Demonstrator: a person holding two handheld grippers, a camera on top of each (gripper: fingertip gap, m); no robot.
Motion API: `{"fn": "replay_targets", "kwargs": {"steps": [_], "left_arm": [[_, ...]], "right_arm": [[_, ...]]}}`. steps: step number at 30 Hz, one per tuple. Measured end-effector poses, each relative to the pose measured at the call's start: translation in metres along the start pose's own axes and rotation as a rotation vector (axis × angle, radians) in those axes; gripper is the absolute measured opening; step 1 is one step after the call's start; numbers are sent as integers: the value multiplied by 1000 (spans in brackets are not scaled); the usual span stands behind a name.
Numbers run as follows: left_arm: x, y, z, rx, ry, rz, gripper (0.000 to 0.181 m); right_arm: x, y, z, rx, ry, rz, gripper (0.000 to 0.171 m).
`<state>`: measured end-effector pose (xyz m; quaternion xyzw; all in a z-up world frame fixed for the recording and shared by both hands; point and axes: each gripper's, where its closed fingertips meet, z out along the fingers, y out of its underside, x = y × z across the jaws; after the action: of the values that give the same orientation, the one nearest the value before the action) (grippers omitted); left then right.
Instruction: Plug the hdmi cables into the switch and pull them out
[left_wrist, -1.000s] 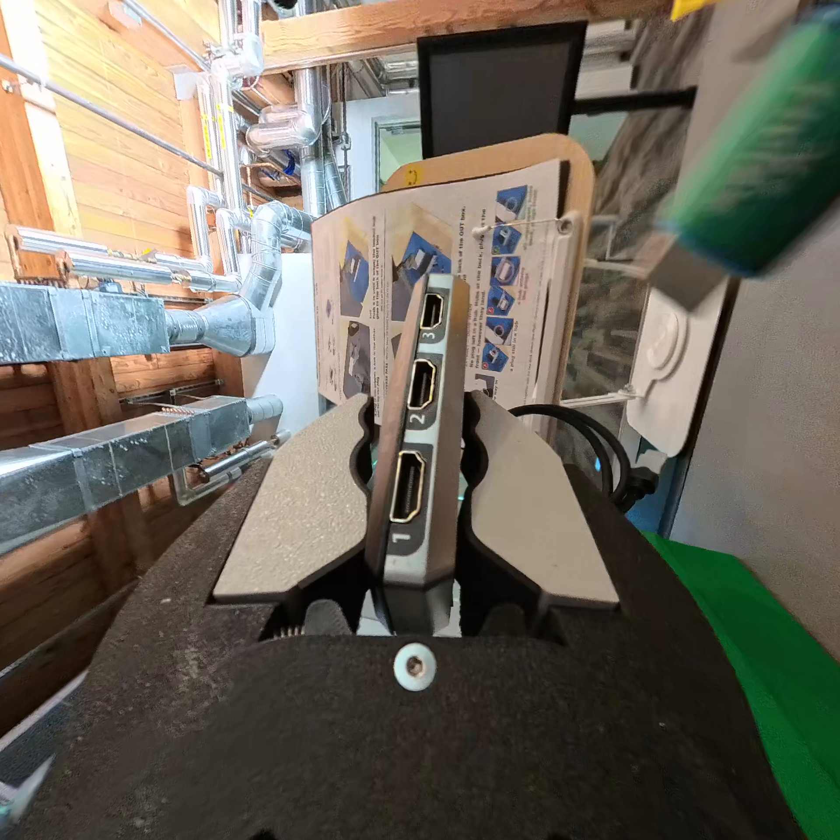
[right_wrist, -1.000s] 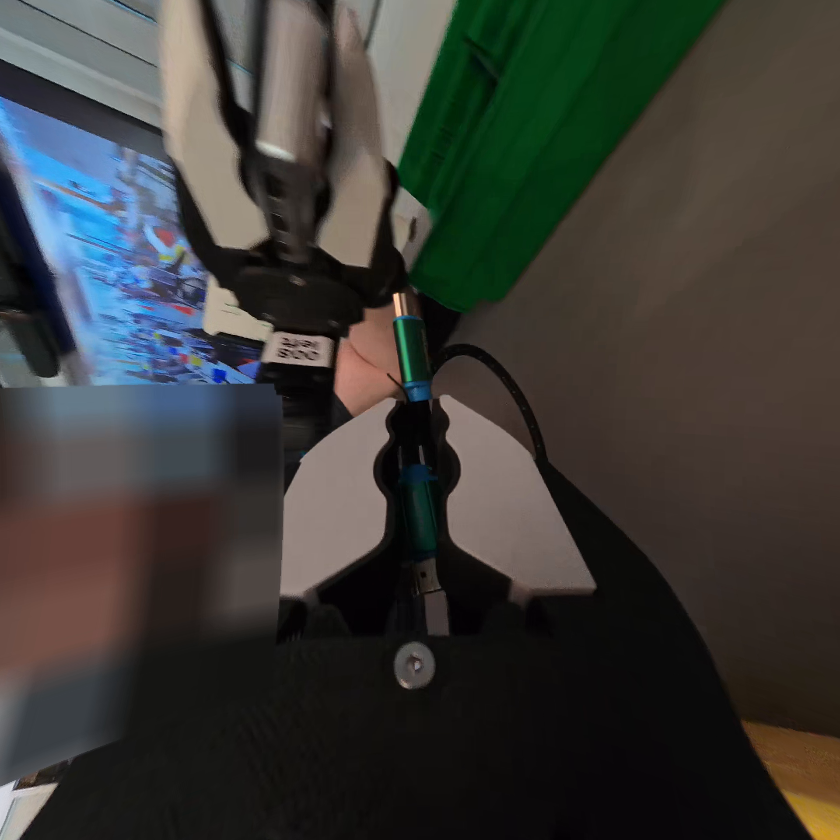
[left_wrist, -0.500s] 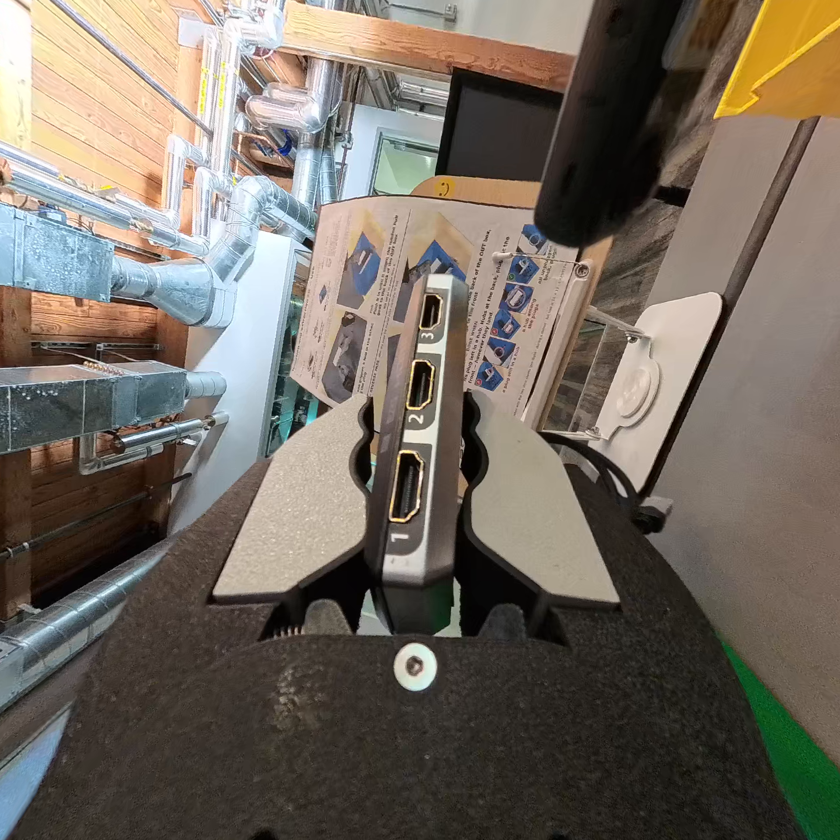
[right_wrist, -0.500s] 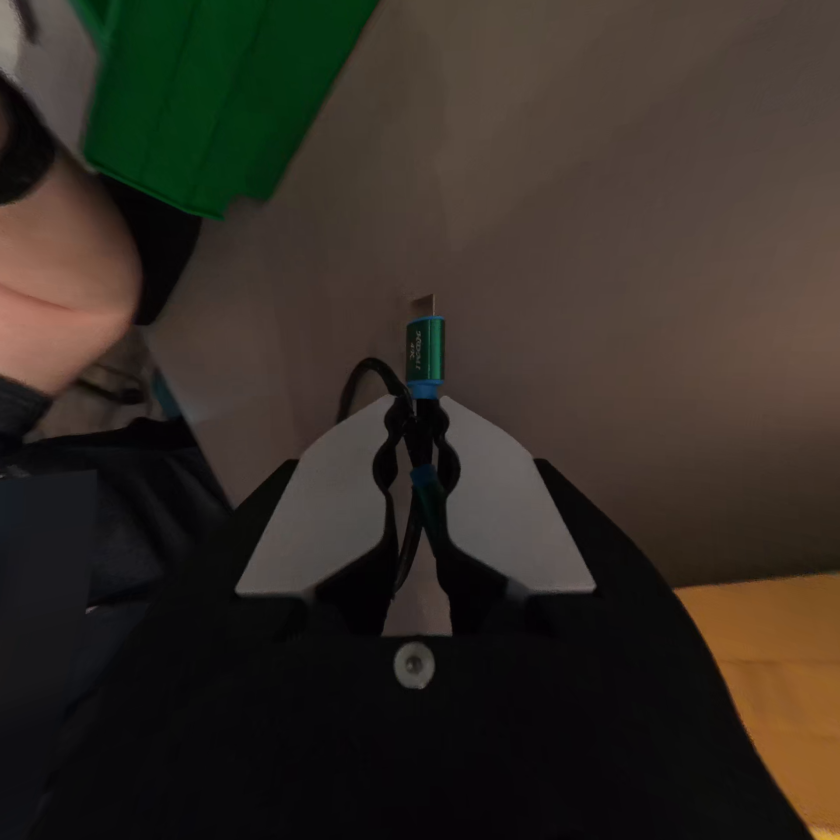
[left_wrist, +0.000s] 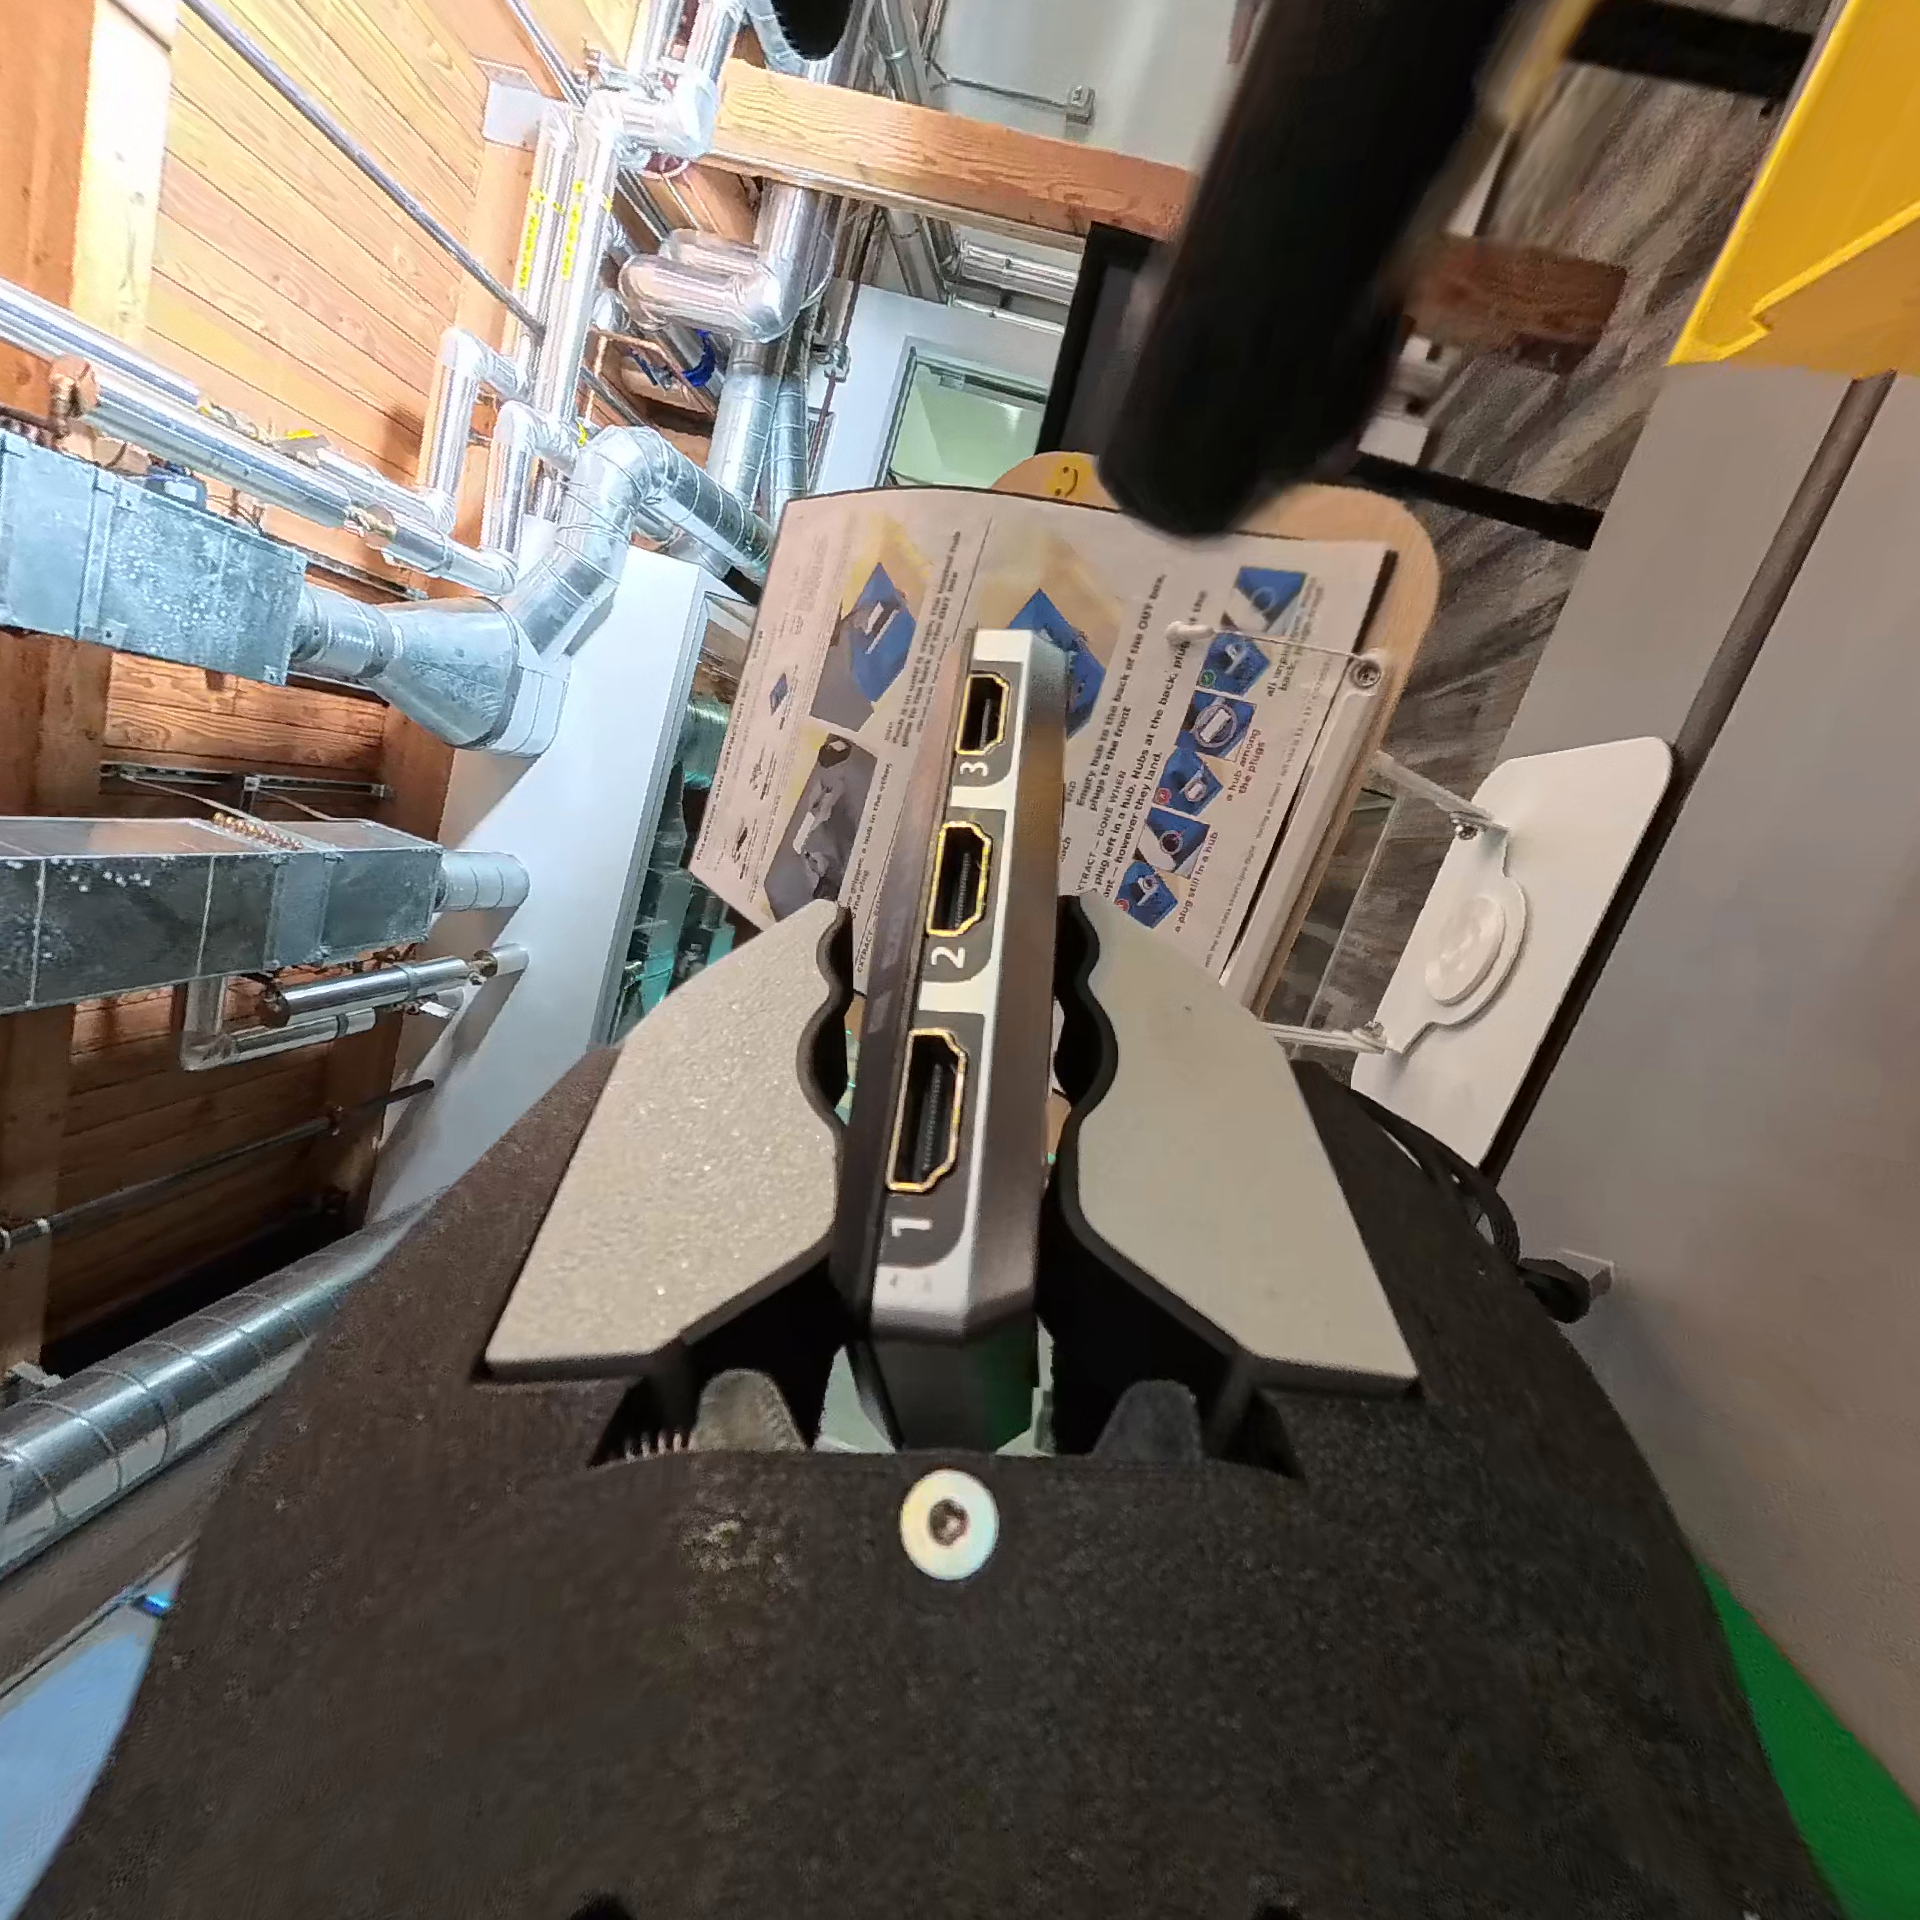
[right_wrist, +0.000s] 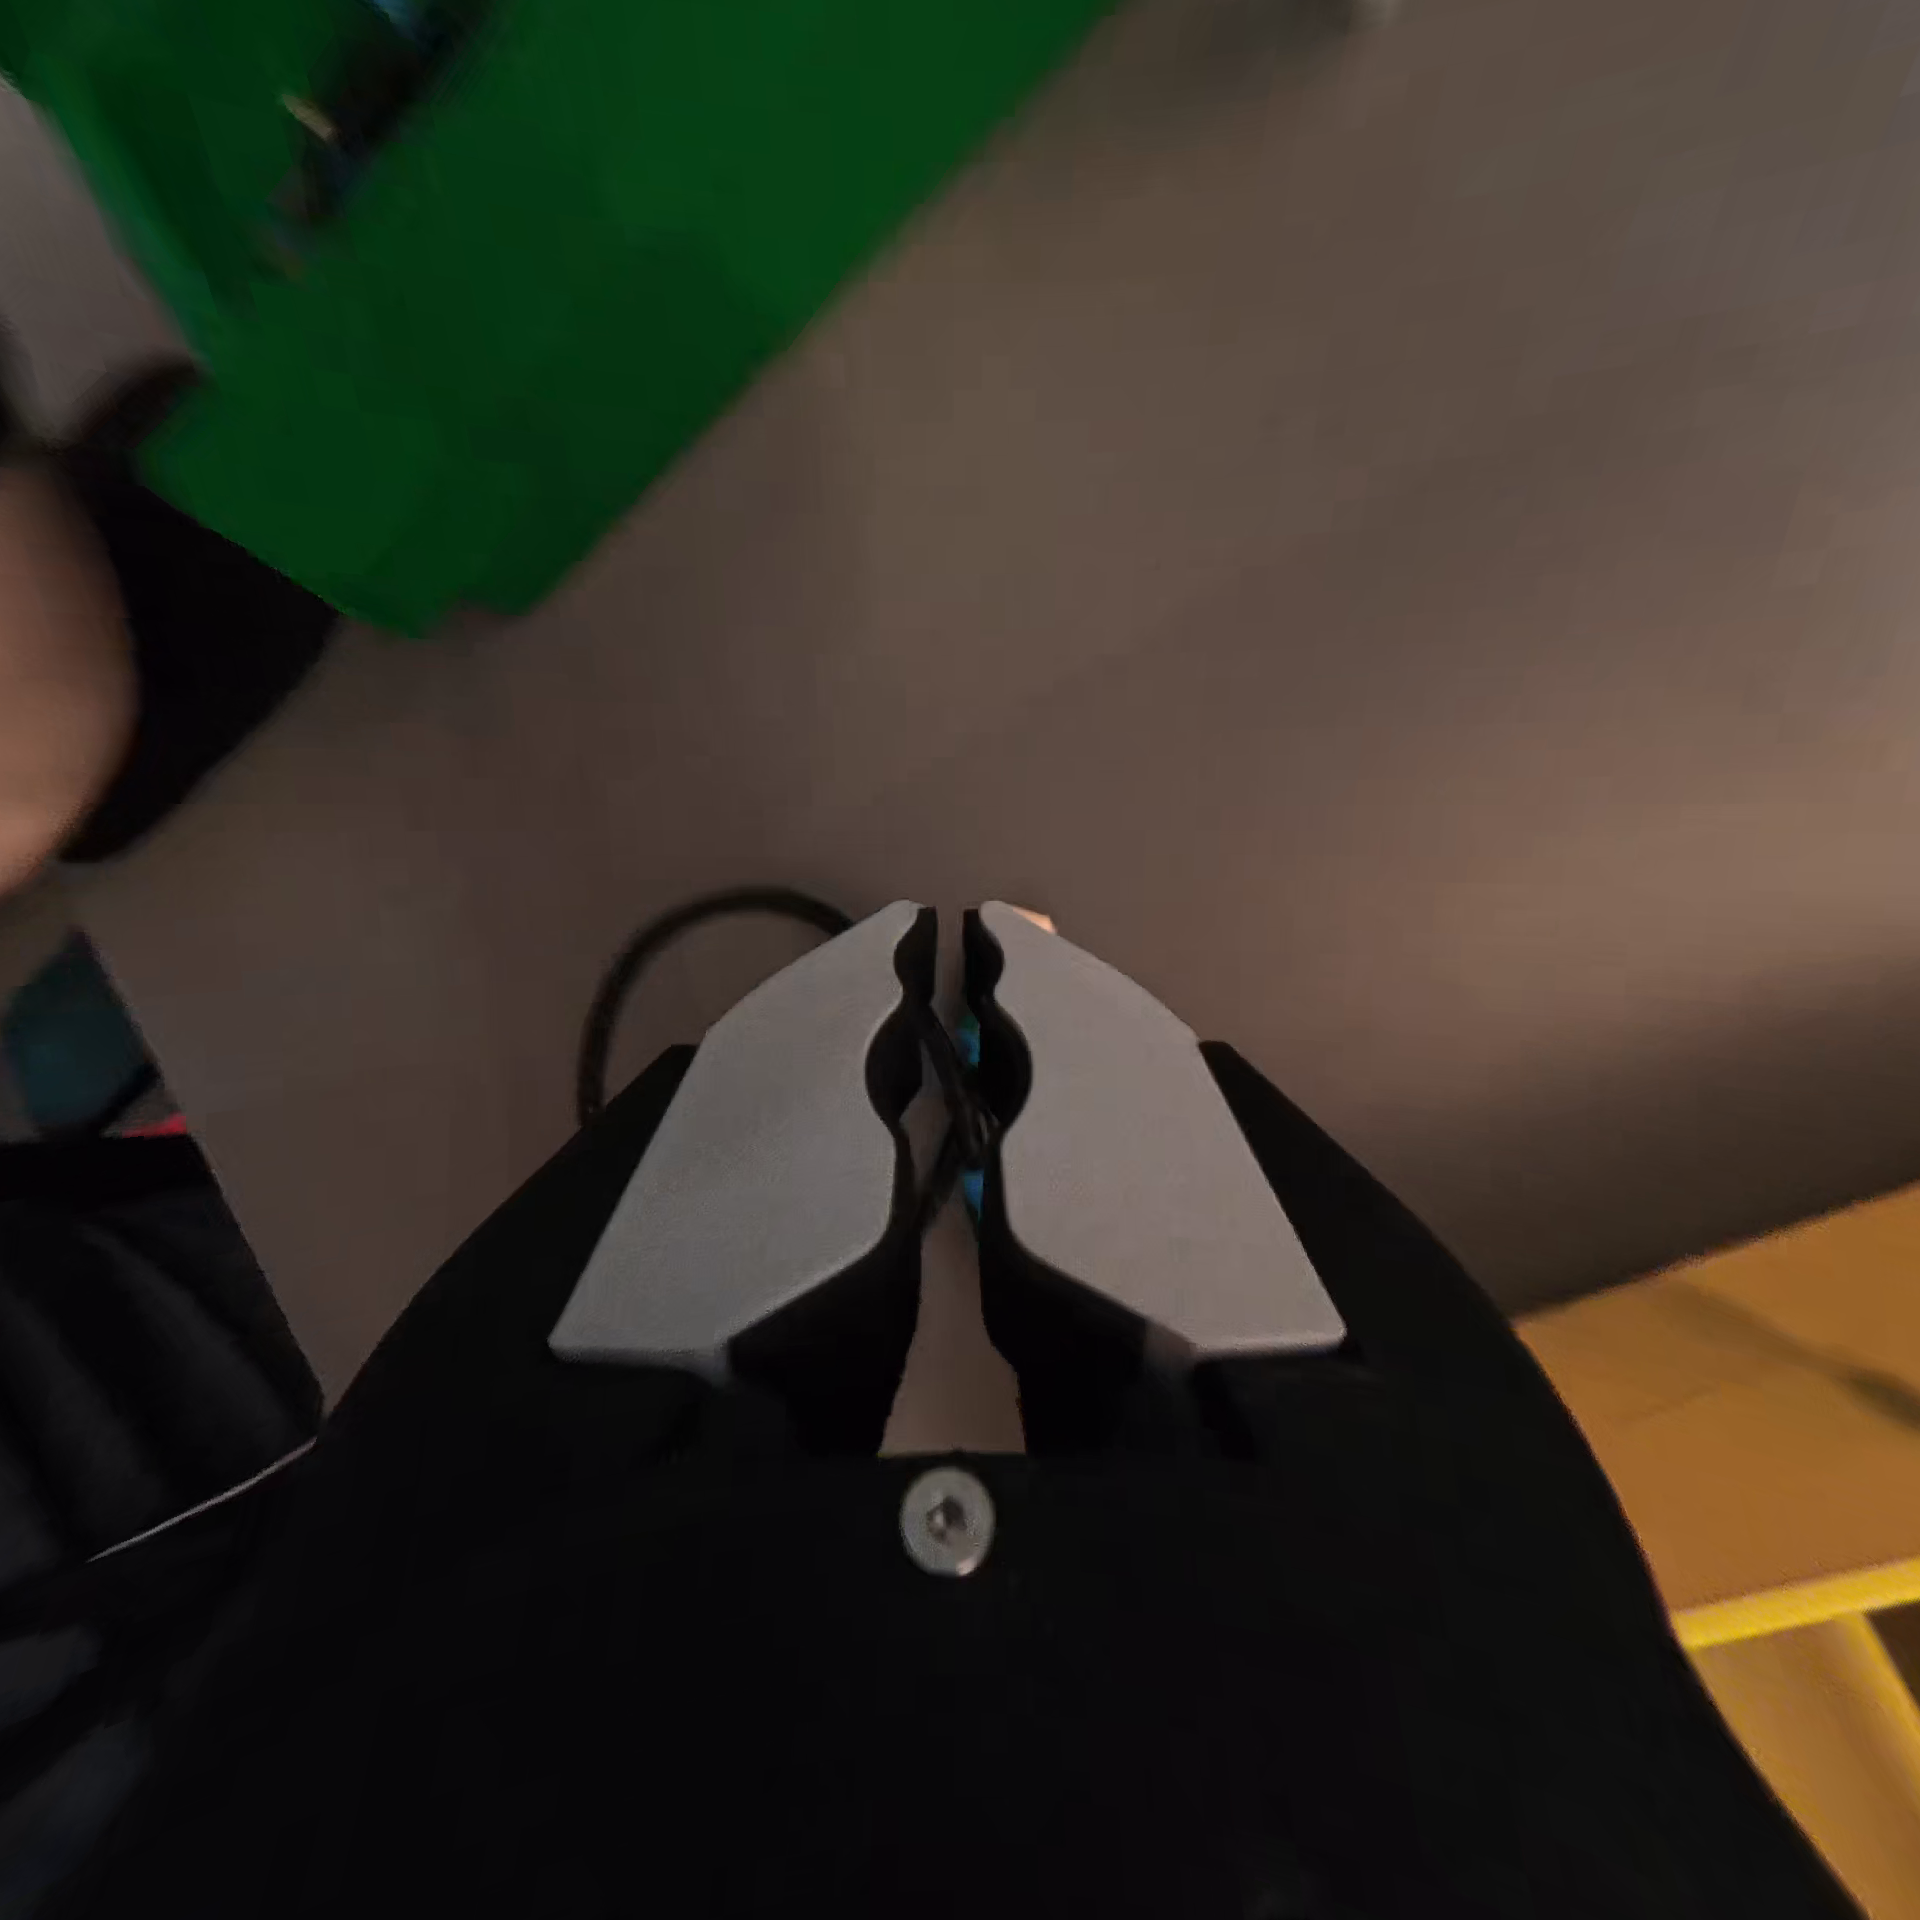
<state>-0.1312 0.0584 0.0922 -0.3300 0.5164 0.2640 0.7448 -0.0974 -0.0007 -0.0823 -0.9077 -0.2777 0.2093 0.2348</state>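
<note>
My left gripper (left_wrist: 956, 914) is shut on the dark grey HDMI switch (left_wrist: 940, 1101), held on edge. Its three numbered ports face the camera and are all empty. The dark body of my right gripper (left_wrist: 1278, 260) hangs blurred above the switch. In the right wrist view my right gripper (right_wrist: 948, 914) is nearly closed low over the grey table (right_wrist: 1351, 623). A thin black HDMI cable (right_wrist: 961, 1112) with blue bits runs between the fingers. Its loop (right_wrist: 665, 935) sticks out to the left. The green plug is mostly hidden.
A green bin (right_wrist: 468, 312) lies upper left and a yellow bin (right_wrist: 1766, 1558) lower right. A person's hand (right_wrist: 52, 675) is at the left edge. An instruction sheet (left_wrist: 1143, 727) on a stand and a white plate (left_wrist: 1507, 935) stand behind the switch. Spacing between my two grippers at the tips: around 20 cm.
My right gripper swung away from the switch and down toward the table. Its fingers closed further, and the green plug no longer sticks out past the tips. The left gripper kept hold of the switch.
</note>
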Motion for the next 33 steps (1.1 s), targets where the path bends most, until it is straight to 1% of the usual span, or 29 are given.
{"fn": "replay_targets", "kwargs": {"steps": [2, 3, 4, 5, 7, 9, 12, 15, 17, 18, 20, 23, 24, 29, 33], "left_arm": [[-4, 1, -1, 7, -7, -27, 37], [-5, 2, -1, 9, -6, -38, 37], [-6, 4, -1, 9, -6, -47, 37], [-7, 5, 0, 11, -7, -55, 37], [-7, 7, 1, 9, -4, -67, 37], [-8, 8, 1, 10, -3, -76, 37], [-10, 9, 1, 9, 3, -92, 37], [-12, 9, 0, 10, 8, -103, 37], [-11, 8, 0, 12, 13, -106, 37], [-11, 7, 0, 13, 17, -105, 37], [-10, 6, 0, 15, 21, -104, 37], [-11, 7, 0, 10, 24, -102, 37], [-11, 7, 0, 10, 24, -100, 37], [-11, 7, 0, 12, 24, -109, 37], [-13, 9, 0, 10, 23, -116, 37]], "right_arm": [[-12, -26, -21, 213, -22, -106, 6], [-13, -36, -33, 305, 14, -151, 5], [-13, -40, -44, 366, 52, -194, 5], [-16, -39, -50, 389, 72, -239, 5], [-18, -27, -49, 354, 110, -267, 16], [-16, -3, -36, 278, 164, -230, 26], [-20, 37, -7, 191, 210, -214, 27], [-17, 58, 14, 96, 278, -190, 35], [-7, 57, 19, 65, 357, -216, 36], [-5, 56, 21, 59, 368, -214, 36], [-2, 53, 24, 70, 326, -128, 35], [7, 44, 28, 121, 251, 57, 37], [12, 44, 29, 111, 262, 91, 37], [15, 50, 40, 61, 320, 45, 36], [19, 61, 51, 8, 326, 74, 36]]}}
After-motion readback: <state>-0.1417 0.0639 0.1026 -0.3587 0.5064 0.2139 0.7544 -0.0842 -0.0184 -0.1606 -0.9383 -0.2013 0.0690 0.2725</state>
